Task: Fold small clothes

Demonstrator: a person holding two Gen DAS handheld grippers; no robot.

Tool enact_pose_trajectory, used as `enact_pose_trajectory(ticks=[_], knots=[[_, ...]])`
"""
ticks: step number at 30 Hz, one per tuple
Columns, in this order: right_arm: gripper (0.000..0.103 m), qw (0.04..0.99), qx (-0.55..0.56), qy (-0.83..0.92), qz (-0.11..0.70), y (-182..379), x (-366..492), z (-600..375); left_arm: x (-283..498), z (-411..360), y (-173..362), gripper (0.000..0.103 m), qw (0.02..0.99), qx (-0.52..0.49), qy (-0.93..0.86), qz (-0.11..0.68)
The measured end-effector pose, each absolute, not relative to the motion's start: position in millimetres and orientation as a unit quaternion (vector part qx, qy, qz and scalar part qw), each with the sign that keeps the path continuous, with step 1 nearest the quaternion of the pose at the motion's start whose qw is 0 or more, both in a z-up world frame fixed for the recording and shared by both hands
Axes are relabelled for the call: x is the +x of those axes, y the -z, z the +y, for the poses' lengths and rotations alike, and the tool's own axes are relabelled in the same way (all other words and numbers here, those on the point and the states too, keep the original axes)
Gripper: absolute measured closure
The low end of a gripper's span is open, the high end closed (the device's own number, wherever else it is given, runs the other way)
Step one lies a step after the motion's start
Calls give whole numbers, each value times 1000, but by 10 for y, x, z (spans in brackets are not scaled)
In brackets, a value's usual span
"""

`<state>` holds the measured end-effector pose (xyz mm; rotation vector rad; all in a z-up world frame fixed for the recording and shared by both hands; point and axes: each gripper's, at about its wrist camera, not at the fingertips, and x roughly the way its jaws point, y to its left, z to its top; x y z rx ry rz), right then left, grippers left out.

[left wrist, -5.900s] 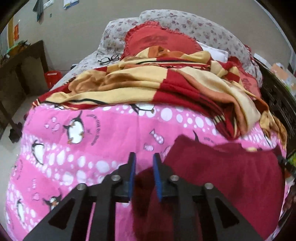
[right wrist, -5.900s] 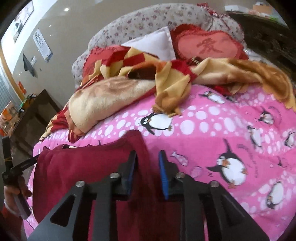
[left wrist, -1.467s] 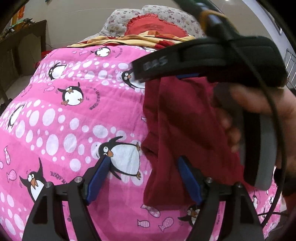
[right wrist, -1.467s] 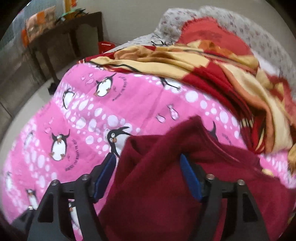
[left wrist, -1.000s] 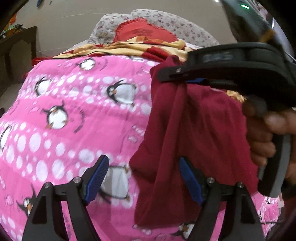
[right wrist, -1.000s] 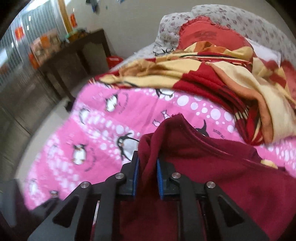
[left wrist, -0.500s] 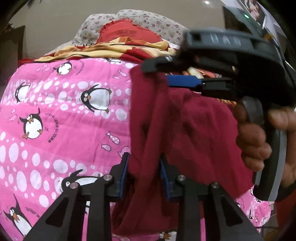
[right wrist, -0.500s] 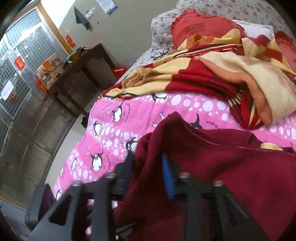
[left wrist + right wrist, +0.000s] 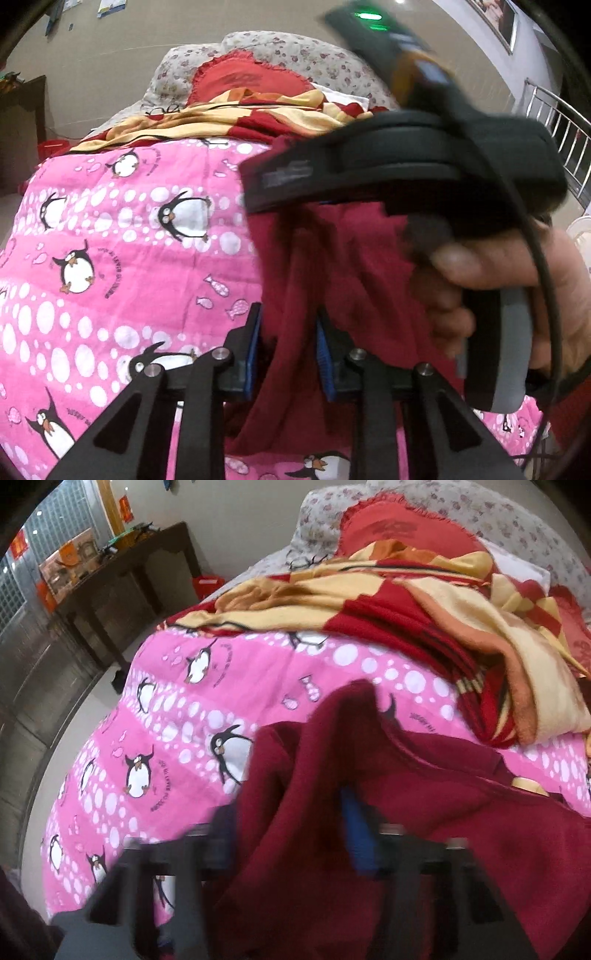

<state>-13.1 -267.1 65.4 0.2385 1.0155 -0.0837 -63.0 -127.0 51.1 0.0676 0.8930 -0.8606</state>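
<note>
Since half a second ago the left claw [image 9: 289,354] stays clamped on the maroon garment [image 9: 332,280]; right claw [image 9: 291,834] has widened.

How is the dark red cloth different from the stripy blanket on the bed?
The dark red cloth is one plain color; the stripy blanket mixes red, cream and orange. The cloth is lifted, pinched in the left gripper; the blanket lies heaped further up the pink penguin cover, untouched. Both are soft and rumpled.

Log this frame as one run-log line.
stage: fold in progress | left gripper: shut on maroon garment | right gripper: blurred, jaws apart, cloth between | surface: pink penguin quilt
</note>
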Motion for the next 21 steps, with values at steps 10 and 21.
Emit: enact_pose_trajectory(ticks=[10,21], knots=[[75,882,173,8,438,-908,-443,-2882,-646,-1097,-427,29,827,38,367,425],[76,891,191,12,412,-1142,-801,-3105,-918,-1266,-758,79,814,34,408,412]])
